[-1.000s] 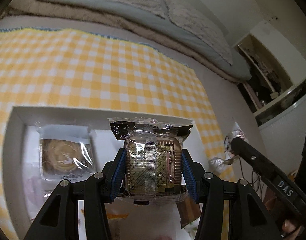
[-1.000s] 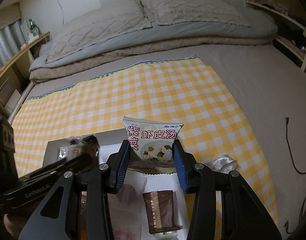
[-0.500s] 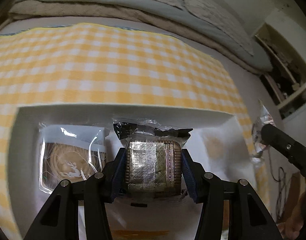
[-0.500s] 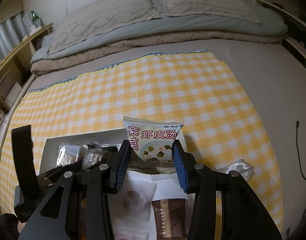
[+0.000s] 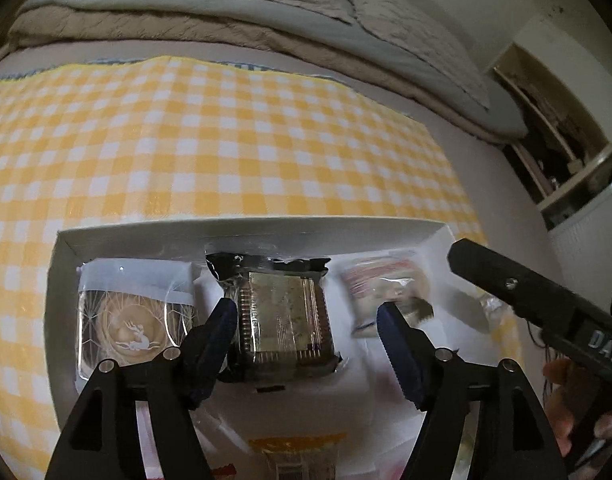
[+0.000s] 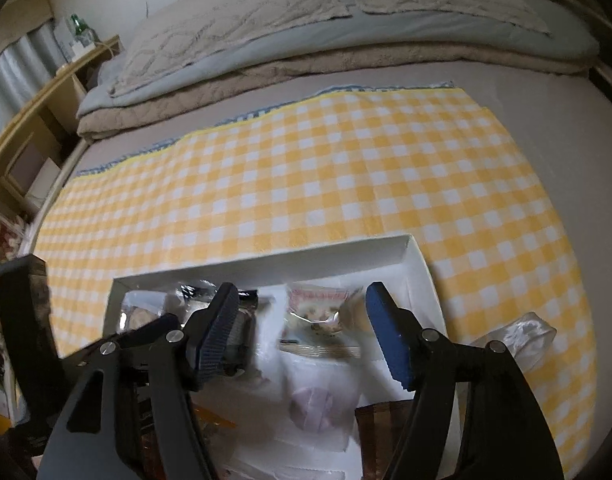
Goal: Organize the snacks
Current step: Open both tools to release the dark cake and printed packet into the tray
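A white box (image 5: 245,227) lies on a yellow checked cloth (image 5: 225,140). My left gripper (image 5: 308,322) is open over a gold foil snack pack (image 5: 283,322) that lies in the box's back row. A pastry pack with a deer print (image 5: 135,320) lies to its left. A soup packet (image 5: 386,292) lies to its right. My right gripper (image 6: 301,320) is open above that soup packet (image 6: 320,316), which rests in the box (image 6: 265,262). The gold pack (image 6: 241,320) is partly hidden behind my right gripper's left finger.
More wrapped snacks lie in the box's front part, among them a brown pack (image 6: 386,420) and a pale pink one (image 6: 312,404). A crumpled clear wrapper (image 6: 522,336) lies on the cloth right of the box. Folded bedding (image 6: 326,28) lies behind the cloth.
Both grippers moved down into the box and opened. The left let go of the gold pack and the right let go of the soup packet; both packs now lie in the back row.
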`<state>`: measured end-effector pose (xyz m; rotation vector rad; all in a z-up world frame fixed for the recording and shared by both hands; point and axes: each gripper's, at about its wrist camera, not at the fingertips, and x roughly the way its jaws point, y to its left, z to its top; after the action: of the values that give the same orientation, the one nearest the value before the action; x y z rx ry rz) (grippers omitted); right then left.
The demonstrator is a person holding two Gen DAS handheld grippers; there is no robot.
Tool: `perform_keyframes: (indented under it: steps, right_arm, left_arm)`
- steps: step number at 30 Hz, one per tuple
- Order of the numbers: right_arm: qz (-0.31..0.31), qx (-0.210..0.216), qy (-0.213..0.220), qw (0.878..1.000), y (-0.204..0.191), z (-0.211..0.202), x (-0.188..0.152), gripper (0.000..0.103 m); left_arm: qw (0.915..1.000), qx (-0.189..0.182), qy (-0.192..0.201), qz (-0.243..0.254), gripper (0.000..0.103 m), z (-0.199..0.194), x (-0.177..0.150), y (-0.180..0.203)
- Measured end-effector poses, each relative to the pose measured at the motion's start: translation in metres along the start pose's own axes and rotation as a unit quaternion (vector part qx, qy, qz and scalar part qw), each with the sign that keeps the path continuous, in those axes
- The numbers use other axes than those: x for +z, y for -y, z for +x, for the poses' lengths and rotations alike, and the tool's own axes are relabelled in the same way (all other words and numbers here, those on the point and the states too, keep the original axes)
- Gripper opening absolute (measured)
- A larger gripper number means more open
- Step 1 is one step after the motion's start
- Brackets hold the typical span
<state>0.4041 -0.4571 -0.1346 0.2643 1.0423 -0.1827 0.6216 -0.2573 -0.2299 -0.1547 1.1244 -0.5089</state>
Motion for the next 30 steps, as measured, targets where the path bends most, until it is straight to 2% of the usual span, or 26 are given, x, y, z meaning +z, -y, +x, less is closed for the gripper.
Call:
perform_keyframes:
  steps: [6, 14, 19, 27, 30]
  right_arm:
    - [-0.001, -0.006, -0.012, 1.000, 0.004, -0.001, -0.006, 0.068]
    - [-0.005, -0.010, -0.013, 1.000, 0.003, -0.016, -0.013, 0.068]
    - [-0.011, -0.011, -0.009, 1.000, -0.001, -0.028, -0.017, 0.068]
    - [-0.018, -0.009, 0.008, 1.000, -0.008, -0.056, -0.023, 0.068]
    - [-0.022, -0.008, 0.014, 1.000, -0.011, -0.067, -0.026, 0.070]
  left_arm:
    - [0.9999, 0.006, -0.003, 0.008, 0.071, -0.003, 0.001, 0.009]
    - [0.9997, 0.011, -0.001, 0.023, 0.072, -0.030, -0.012, 0.021]
    - [0.9992, 0.016, 0.006, 0.035, 0.081, -0.049, -0.018, 0.027]
    - [0.9979, 0.037, 0.020, 0.049, 0.103, -0.092, -0.031, 0.026]
    - [0.9969, 0.049, 0.028, 0.055, 0.103, -0.112, -0.037, 0.026]
